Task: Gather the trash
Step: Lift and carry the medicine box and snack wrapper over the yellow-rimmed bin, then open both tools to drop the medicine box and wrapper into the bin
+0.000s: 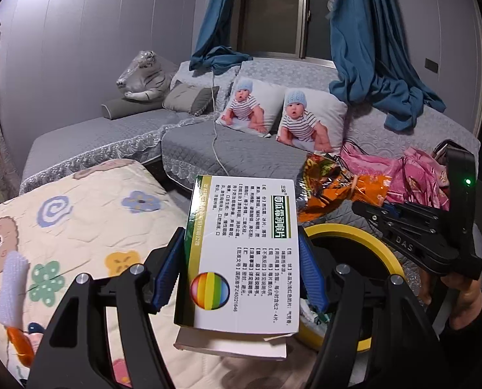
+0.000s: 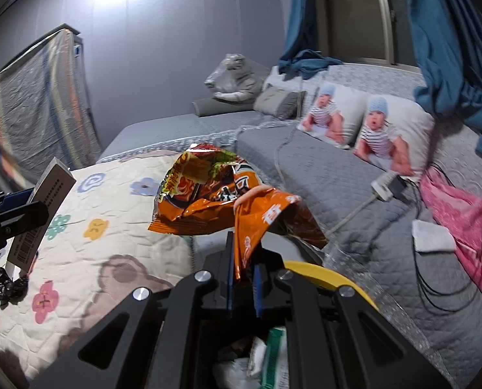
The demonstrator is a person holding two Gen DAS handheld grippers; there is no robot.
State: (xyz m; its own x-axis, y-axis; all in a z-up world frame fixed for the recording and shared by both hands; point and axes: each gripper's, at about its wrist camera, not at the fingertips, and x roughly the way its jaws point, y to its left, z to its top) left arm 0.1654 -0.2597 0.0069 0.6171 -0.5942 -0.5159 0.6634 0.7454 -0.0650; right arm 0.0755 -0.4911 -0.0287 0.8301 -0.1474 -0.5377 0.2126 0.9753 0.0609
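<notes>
My left gripper (image 1: 241, 256) is shut on a white and green medicine box (image 1: 241, 249), held above the patterned quilt. The box also shows at the left edge of the right wrist view (image 2: 43, 207). My right gripper (image 2: 244, 269) is shut on an orange crumpled snack wrapper (image 2: 215, 194), which also shows in the left wrist view (image 1: 335, 188). A yellow-rimmed bin (image 1: 383, 253) sits just below both grippers, with scraps inside it (image 2: 267, 356). The right gripper (image 1: 413, 227) is seen to the right of the box.
A cream quilt (image 2: 95, 227) with bear and flower prints covers the near surface. A grey sofa (image 1: 241, 152) carries two baby-print pillows (image 1: 309, 120), a plush tiger (image 1: 147, 77), pink cloth (image 2: 461, 207), cables and a power strip (image 2: 387, 188). A white tissue (image 2: 432, 236) lies on the sofa.
</notes>
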